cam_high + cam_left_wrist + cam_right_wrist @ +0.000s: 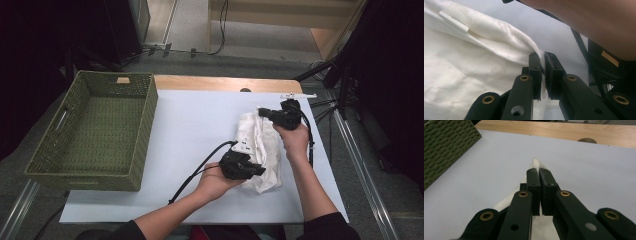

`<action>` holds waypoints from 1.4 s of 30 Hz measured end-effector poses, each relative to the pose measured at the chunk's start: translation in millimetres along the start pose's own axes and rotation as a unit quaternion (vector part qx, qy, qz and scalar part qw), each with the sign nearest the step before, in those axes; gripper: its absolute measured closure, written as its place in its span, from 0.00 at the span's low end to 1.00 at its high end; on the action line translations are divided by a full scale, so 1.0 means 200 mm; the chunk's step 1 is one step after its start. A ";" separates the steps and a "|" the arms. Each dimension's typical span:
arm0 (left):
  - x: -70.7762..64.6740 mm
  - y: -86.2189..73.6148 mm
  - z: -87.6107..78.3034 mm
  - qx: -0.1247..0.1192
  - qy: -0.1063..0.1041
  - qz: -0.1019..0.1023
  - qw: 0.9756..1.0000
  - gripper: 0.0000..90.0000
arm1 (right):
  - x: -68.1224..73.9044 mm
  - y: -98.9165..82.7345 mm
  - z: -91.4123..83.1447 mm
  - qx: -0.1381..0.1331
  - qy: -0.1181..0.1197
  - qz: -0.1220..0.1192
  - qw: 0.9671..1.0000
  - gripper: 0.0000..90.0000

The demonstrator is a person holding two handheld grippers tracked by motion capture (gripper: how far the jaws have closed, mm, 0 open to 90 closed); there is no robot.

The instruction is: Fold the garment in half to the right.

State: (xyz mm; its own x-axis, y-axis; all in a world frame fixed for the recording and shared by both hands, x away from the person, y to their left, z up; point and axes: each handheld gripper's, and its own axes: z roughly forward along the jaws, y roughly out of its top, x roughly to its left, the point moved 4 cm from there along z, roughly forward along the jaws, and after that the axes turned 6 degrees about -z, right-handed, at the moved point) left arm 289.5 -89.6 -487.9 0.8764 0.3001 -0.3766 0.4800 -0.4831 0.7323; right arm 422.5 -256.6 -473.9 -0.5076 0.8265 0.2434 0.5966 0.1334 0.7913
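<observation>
Two grippers clamp one white cloth (pixel 260 145) — left gripper (pixel 256 171) at its near end, right gripper (pixel 262 112) at its far end; its long axis runs between them, well right of the basket (pixel 80 165).

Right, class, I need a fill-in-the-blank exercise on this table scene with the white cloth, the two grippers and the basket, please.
1. Both grippers are shut on the white ____.
2. The green woven basket stands to the ____ of the white cloth in the high view.
3. The basket holds ____.
4. The left gripper pinches the cloth's near end and the right gripper its ____ end.

Missing words: cloth; left; nothing; far
</observation>
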 end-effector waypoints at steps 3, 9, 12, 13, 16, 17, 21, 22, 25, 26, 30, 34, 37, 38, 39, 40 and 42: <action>0.01 0.01 0.04 0.003 -0.002 -0.002 1.000 0.94 | -0.03 -0.02 0.00 0.005 -0.004 0.006 1.000 0.95; 0.02 0.02 0.12 0.008 -0.001 -0.005 1.000 0.94 | -0.07 -0.04 0.00 0.019 -0.021 0.002 1.000 0.94; 0.02 0.02 0.15 0.007 0.000 -0.008 1.000 0.94 | -0.09 -0.06 0.00 0.022 -0.027 0.004 0.999 0.94; 0.02 0.02 0.16 0.008 0.000 -0.008 1.000 0.94 | -0.10 -0.06 0.01 0.024 -0.028 0.005 0.999 0.94; 0.03 0.02 0.19 0.012 0.001 -0.014 1.000 0.94 | -0.12 -0.08 0.01 0.027 -0.032 0.009 0.999 0.94; 0.04 0.01 0.19 0.015 0.000 -0.013 1.000 0.94 | -0.12 -0.08 0.01 0.028 -0.033 0.009 0.999 0.94; 0.03 0.01 0.23 0.023 -0.003 -0.013 1.000 0.94 | -0.15 -0.09 0.00 0.032 -0.040 0.010 0.999 0.94; 0.03 0.01 0.24 0.024 -0.003 -0.012 1.000 0.94 | -0.16 -0.10 -0.01 0.032 -0.041 0.014 0.999 0.94; 0.04 0.00 0.26 0.027 0.000 -0.014 1.000 0.93 | -0.18 -0.11 0.00 0.032 -0.036 0.026 0.999 0.93; 0.04 0.00 0.26 0.029 0.000 -0.013 0.999 0.93 | -0.18 -0.12 0.00 0.031 -0.036 0.026 0.999 0.92; 0.04 -0.01 0.29 0.030 0.000 -0.016 0.999 0.93 | -0.19 -0.12 0.01 0.030 -0.037 0.030 0.998 0.87; 0.04 0.00 0.31 0.032 -0.001 -0.014 0.999 0.93 | -0.21 -0.12 -0.01 0.021 -0.046 0.032 0.998 0.73; 0.04 0.00 0.32 0.033 -0.004 -0.016 0.999 0.92 | -0.22 -0.11 -0.03 0.007 -0.038 0.044 0.998 0.61; 0.04 0.00 0.32 0.034 -0.003 -0.015 0.999 0.92 | -0.22 -0.11 -0.03 0.007 -0.038 0.045 0.998 0.59; 0.04 0.00 0.32 0.034 -0.006 -0.015 0.999 0.91 | -0.22 -0.11 -0.03 0.009 -0.040 0.043 0.998 0.57; 0.04 0.00 0.32 0.036 -0.011 -0.016 0.999 0.89 | -0.22 -0.12 -0.03 0.011 -0.041 0.041 0.998 0.56; 0.04 0.00 0.32 0.036 -0.018 -0.021 0.999 0.79 | -0.21 -0.12 -0.04 0.014 -0.044 0.035 0.998 0.55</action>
State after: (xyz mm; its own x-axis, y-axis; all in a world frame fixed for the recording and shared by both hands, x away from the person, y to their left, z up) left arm 299.2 -138.9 -527.1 0.8553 0.2929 -0.4273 0.5172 -0.5296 0.6723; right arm 424.9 -298.7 -499.1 -0.4076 0.8793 0.2466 0.6462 0.0869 0.7582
